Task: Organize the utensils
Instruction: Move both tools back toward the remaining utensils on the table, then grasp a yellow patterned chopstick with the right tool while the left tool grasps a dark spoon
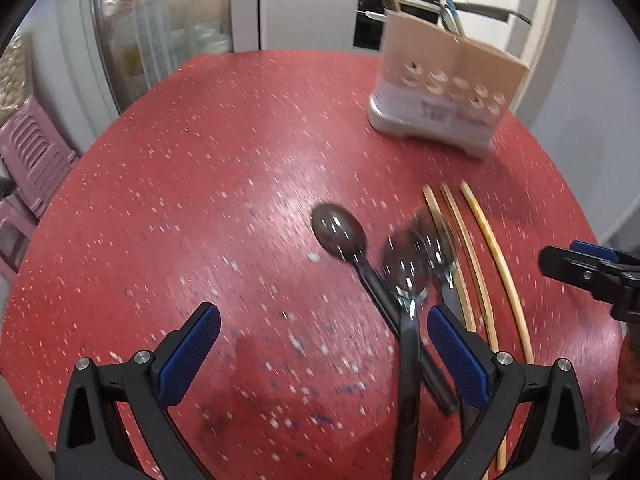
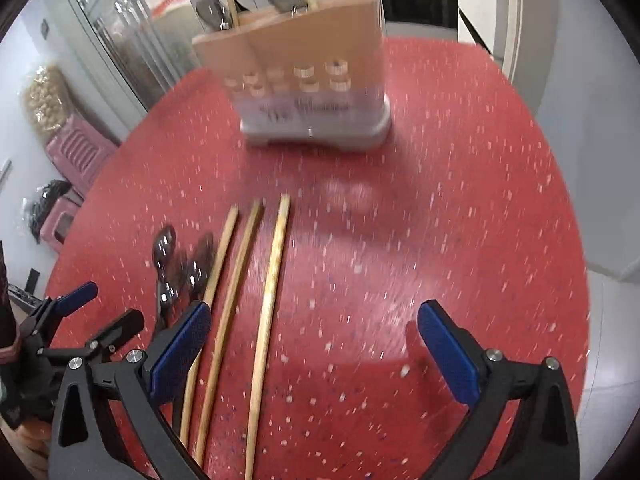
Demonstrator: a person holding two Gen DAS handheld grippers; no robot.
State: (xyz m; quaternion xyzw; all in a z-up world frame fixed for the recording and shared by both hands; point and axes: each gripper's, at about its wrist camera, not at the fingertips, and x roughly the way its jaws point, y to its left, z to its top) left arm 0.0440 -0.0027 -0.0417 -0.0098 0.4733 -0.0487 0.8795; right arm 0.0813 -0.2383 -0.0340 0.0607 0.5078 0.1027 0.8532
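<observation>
left gripper point(image 1: 324, 344): we hold it wide, nothing gripped, above the spoons point(image 1: 404, 268) | right gripper point(image 2: 314, 344): wide, empty, over the chopsticks point(image 2: 268, 320) | spoons and chopsticks lie side by side on the red table point(image 2: 460, 220) | utensil holder point(image 2: 312, 92): upright at far edge, well apart

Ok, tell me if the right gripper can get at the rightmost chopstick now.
Probably yes: the right gripper is open, the rightmost chopstick lies bare on the table between its fingers, nothing covering it.
</observation>
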